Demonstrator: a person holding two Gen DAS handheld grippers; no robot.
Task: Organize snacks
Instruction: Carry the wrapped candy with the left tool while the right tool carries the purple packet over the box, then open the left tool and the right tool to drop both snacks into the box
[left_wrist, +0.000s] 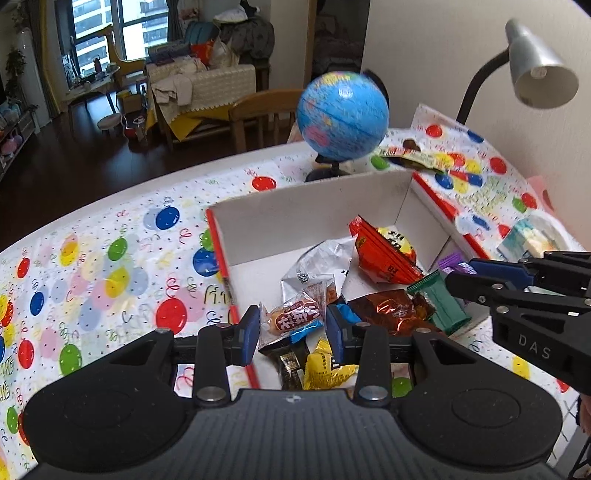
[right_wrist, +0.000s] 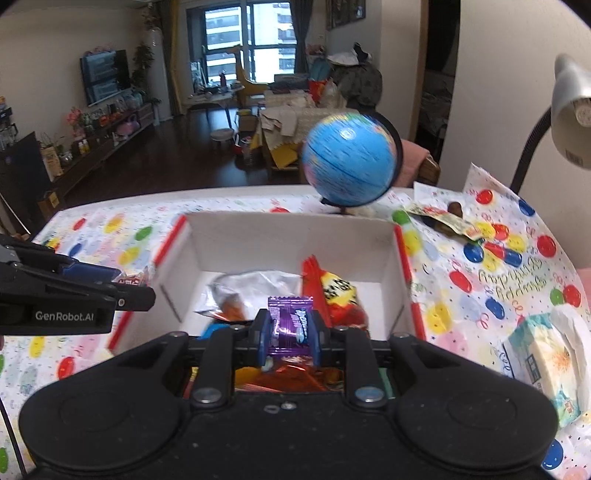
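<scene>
A white cardboard box (left_wrist: 314, 206) (right_wrist: 288, 236) with red edges stands on the balloon-print tablecloth and holds several snack packets. My left gripper (left_wrist: 291, 326) hangs over the box's near left corner, shut on a clear-wrapped pastry with a red label (left_wrist: 291, 319). My right gripper (right_wrist: 290, 330) is over the box's near edge, shut on a purple candy packet (right_wrist: 290, 321). In the left wrist view the right gripper (left_wrist: 465, 267) enters from the right with the purple packet (left_wrist: 452, 262). In the right wrist view the left gripper (right_wrist: 125, 282) comes in from the left with its pastry (right_wrist: 131, 280).
A blue globe (left_wrist: 343, 116) (right_wrist: 351, 158) stands just behind the box. A grey desk lamp (left_wrist: 535, 66) (right_wrist: 570, 107) rises at the right by the wall. A loose snack wrapper (left_wrist: 417, 155) (right_wrist: 443, 218) lies behind the box, and a tissue pack (right_wrist: 546, 354) at the right.
</scene>
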